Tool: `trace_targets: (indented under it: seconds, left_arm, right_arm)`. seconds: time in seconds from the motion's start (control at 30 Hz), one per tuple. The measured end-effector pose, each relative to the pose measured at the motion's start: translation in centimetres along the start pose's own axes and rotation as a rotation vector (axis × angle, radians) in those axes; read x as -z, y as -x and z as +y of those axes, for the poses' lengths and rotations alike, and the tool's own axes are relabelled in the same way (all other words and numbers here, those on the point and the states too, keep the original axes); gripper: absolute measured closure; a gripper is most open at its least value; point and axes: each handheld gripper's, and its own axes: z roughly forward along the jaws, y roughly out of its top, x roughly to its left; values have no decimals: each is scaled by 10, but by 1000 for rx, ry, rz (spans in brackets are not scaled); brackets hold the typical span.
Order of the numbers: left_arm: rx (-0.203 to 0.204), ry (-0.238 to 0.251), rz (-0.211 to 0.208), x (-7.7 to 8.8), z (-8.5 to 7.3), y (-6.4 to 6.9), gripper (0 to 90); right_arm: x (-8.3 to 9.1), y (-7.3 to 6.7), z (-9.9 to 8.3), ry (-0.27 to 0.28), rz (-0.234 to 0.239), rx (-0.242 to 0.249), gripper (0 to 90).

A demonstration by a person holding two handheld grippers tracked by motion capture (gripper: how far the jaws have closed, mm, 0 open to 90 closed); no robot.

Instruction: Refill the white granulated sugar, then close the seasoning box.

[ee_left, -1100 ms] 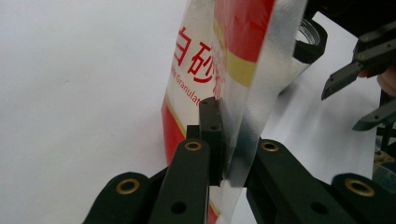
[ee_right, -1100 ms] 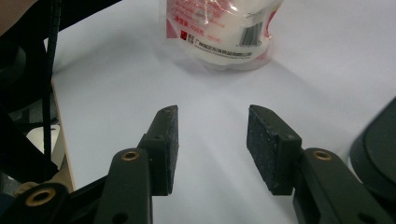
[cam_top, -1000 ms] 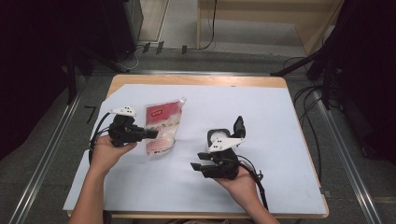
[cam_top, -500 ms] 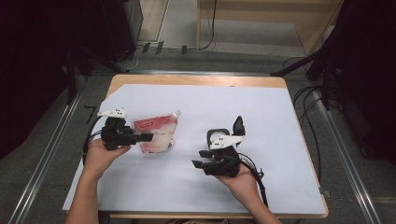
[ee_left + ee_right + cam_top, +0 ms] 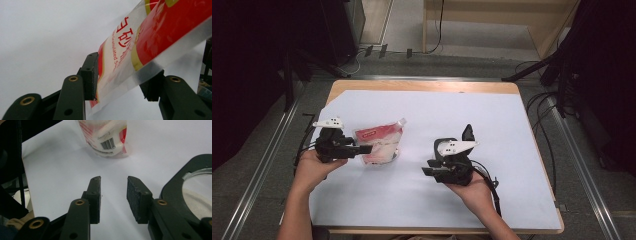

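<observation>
Table (image 5: 422, 86), white sheet (image 5: 492, 130), grey floor (image 5: 257, 165)

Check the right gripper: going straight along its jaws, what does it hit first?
Probably the red-and-clear plastic sugar pouch lying dead ahead of the right gripper. Bare white table sheet lies between them; depth unclear.

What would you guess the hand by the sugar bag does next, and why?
Probably it draws the left gripper back off the sugar bag. Its jaws have just been opening, and in the left gripper view the bag's edge hangs between them with the far pad standing off it. The bag lies on the white sheet, so the grip seems finished. The right gripper is open with nothing between its jaws.
</observation>
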Motion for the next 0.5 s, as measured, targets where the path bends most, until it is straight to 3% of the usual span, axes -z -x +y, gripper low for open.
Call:
trace_targets:
  seconds: [0.03,0.17,0.3,0.5]
  left_arm:
    - [9,-9,-6,3,-1,0,545]
    - [36,-20,-19,10,-3,-3,523]
    - [54,-19,-7,16,-6,-6,517]
    - [63,-25,8,21,-10,-11,501]
  right_arm:
    - [1,2,1,-12,1,-24,693]
    - [5,5,2,-14,-1,-33,782]
    - [10,8,4,-21,5,-37,874]
    - [19,13,9,-30,2,-49,900]
